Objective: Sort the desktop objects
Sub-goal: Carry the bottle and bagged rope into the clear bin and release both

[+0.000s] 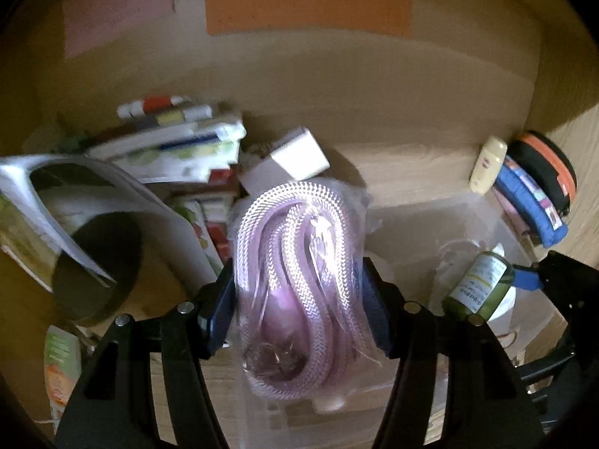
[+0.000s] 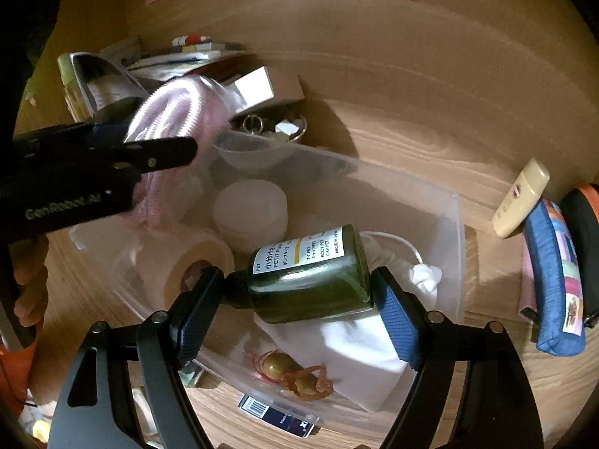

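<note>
Left tool (image 1: 299,310) clamps the bagged cable (image 1: 299,262), right tool (image 2: 299,292) clamps the green bottle (image 2: 310,273), both over the bin (image 2: 449,232); lower inside, clear the tape roll (image 2: 179,262), then release.

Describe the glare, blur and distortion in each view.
Left wrist view: glare whitens the bagged pink braided cable; the stacked books are motion-smeared; dark fisheye corners. Right wrist view: the dark green plastic bottle has a sharp, readable label, the clear plastic bin bows, the cable is blurred.
</note>
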A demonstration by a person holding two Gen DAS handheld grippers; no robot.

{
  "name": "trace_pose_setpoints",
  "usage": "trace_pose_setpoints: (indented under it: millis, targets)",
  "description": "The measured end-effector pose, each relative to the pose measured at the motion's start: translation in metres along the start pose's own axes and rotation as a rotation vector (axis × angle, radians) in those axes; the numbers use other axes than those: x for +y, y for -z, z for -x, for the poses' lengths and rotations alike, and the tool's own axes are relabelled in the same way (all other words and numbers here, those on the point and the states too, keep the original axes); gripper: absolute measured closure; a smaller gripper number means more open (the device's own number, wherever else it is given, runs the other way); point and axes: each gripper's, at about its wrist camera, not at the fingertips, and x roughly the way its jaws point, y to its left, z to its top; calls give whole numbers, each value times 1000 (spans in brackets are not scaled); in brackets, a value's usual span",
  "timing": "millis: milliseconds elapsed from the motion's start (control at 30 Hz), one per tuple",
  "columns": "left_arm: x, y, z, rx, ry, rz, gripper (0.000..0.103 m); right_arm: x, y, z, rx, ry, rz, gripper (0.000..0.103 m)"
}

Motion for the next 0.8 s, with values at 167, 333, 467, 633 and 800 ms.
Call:
trace_pose_setpoints:
  millis: [167,333,467,633,800]
  targets:
    - [-6,5,-11,41,15,-21,43,0,0,-1,3,-7,-1,25]
    - [-6,8,-4,30,15,-27,43,-1,1,-1,5,-13,-9,25]
    - [0,8,7,11,25,-8,43,0,-1,0,7,-8,-8,24]
    - [1,7,19,-5,34,-1,43,-3,-4,2,2,7,-31,22]
    - [3,12,35,-11,26,0,32,-15,-8,10,-5,-9,-83,22]
